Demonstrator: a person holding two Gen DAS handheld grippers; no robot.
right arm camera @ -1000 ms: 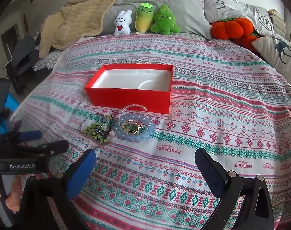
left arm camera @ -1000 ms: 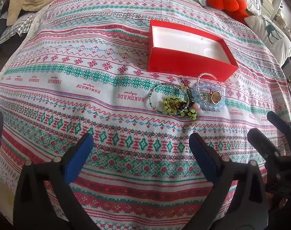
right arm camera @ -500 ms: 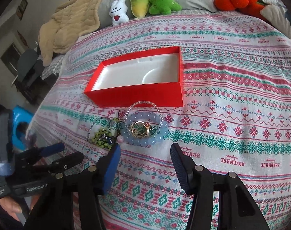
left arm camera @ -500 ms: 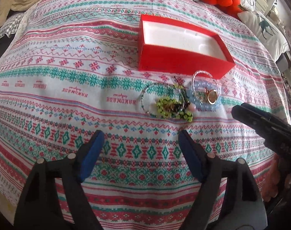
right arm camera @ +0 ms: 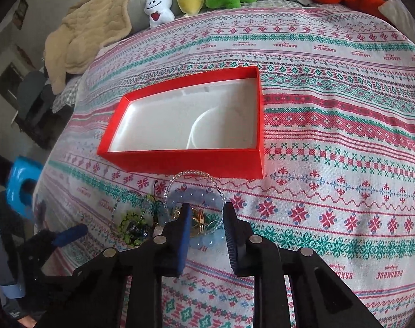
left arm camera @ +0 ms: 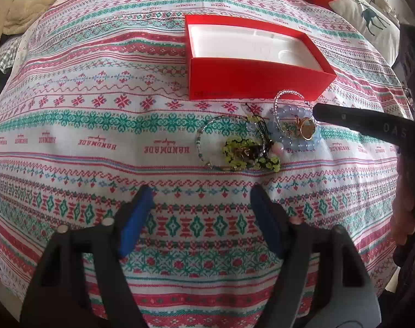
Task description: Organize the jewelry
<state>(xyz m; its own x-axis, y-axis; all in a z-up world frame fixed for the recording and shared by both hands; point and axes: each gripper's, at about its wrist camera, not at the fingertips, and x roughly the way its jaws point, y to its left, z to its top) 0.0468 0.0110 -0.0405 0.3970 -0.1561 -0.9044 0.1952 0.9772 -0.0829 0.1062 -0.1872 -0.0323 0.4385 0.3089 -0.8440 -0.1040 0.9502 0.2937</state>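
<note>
Jewelry pile point(left arm camera: 264, 139) on patterned bedspread point(left arm camera: 98, 125), just in front of red box point(right arm camera: 185, 164) with bare white lining: blue bead bracelet point(right arm camera: 204, 195), gold ring point(left arm camera: 305, 129), clear bead bracelet point(left arm camera: 288, 94), yellow-green beaded piece point(left arm camera: 243, 154). Right gripper point(right arm camera: 206, 218) low over the blue bracelet and ring, fingers narrowly parted either side of the ring, nothing pinched. Left gripper point(left arm camera: 199, 210) spread wide, holding nothing, near the pile.

Glossy gold ring point(left arm camera: 307, 130), woven cloth bedspread point(left arm camera: 98, 136)
</note>
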